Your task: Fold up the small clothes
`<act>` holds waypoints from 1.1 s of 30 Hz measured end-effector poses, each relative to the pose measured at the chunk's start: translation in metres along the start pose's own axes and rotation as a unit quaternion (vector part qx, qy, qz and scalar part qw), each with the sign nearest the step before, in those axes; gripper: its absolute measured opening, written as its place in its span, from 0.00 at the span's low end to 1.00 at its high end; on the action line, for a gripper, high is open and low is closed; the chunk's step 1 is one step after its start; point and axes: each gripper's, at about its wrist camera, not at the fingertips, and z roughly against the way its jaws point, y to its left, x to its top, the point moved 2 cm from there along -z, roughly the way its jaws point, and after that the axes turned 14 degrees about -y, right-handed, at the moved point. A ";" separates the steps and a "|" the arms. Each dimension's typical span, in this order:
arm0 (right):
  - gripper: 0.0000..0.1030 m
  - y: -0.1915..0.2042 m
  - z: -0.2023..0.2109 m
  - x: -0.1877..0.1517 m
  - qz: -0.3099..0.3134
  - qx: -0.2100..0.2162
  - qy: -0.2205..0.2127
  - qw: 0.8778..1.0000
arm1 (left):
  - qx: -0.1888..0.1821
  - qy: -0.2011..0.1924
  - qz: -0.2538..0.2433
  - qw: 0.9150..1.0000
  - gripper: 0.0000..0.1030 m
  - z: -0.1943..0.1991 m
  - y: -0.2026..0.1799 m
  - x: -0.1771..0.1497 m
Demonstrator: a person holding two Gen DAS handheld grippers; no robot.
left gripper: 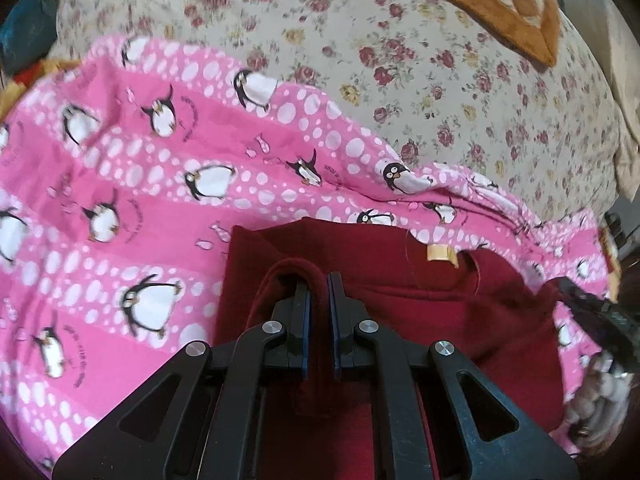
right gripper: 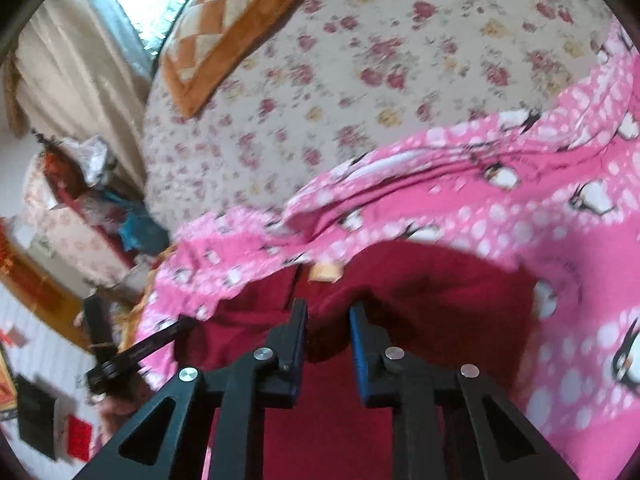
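A small dark red garment (left gripper: 440,312) with a tan neck label (left gripper: 440,254) lies on a pink penguin-print blanket (left gripper: 140,184). My left gripper (left gripper: 319,284) is shut on a folded edge of the red garment, which loops over its fingertips. In the right wrist view the red garment (right gripper: 432,300) and its label (right gripper: 326,272) lie just ahead. My right gripper (right gripper: 328,312) has its jaws a little apart with red cloth between them; whether it grips is unclear. The right gripper also shows at the right edge of the left wrist view (left gripper: 592,312).
The pink blanket (right gripper: 540,220) covers a bed with a floral sheet (left gripper: 400,60). An orange checked pillow (right gripper: 228,28) lies at the bed's far end. Clutter and a floral box (right gripper: 68,208) stand beside the bed on the left.
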 end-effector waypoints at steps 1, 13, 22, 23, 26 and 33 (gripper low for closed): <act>0.18 -0.006 -0.004 0.004 -0.005 -0.013 -0.007 1.000 | -0.005 0.003 0.009 1.000 0.08 -0.003 0.002 0.001; 0.54 -0.024 0.014 0.024 -0.016 -0.045 -0.043 0.998 | -0.026 -0.035 0.027 0.999 0.69 0.030 0.017 0.020; 0.33 -0.004 -0.026 -0.007 0.102 -0.088 0.062 0.989 | 0.040 -0.006 -0.014 0.999 0.69 0.001 0.008 0.000; 0.23 -0.004 -0.029 -0.008 0.112 -0.096 0.061 0.987 | 0.054 -0.004 -0.018 0.998 0.69 -0.007 0.009 -0.003; 0.09 -0.013 -0.017 0.005 0.111 -0.122 0.016 0.986 | 0.083 0.017 -0.011 0.996 0.69 -0.033 0.020 -0.011; 0.06 -0.051 -0.003 0.005 0.060 -0.142 0.021 0.988 | 0.079 0.032 0.006 0.996 0.69 -0.046 0.029 -0.019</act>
